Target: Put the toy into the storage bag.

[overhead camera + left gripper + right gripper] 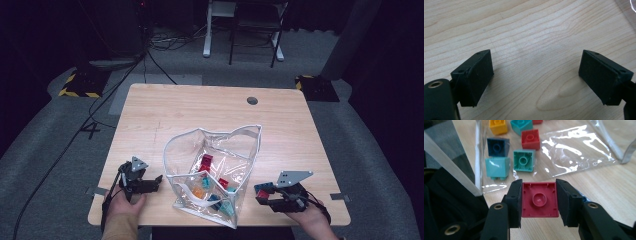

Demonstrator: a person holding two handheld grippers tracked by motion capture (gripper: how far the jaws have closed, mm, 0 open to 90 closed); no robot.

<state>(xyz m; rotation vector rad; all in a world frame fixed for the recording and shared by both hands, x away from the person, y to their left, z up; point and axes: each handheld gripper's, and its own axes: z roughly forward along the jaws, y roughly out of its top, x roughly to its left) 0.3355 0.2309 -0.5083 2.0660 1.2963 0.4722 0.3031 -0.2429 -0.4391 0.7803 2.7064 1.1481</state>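
My right gripper [539, 200] is shut on a red brick [539, 199], hollow underside toward the camera, just above the table. In the high view the right gripper [262, 194] is at the front right, beside a clear plastic bag [167, 165] with a white rim. The bag [574, 150] holds several bricks: a red one [530, 139], a teal one [524, 160], a pale teal one [497, 167], a dark blue one [496, 147] and a yellow one [498, 126]. My left gripper [536, 75] stands open over bare wood, left of the bag in the high view [156, 182].
The wooden table [200, 110] has a round cable hole [252, 100] near its far edge. A bit of blue [581, 193] peeks out behind the right jaw. Grey carpet, cables and a desk frame [242, 30] lie beyond the table.
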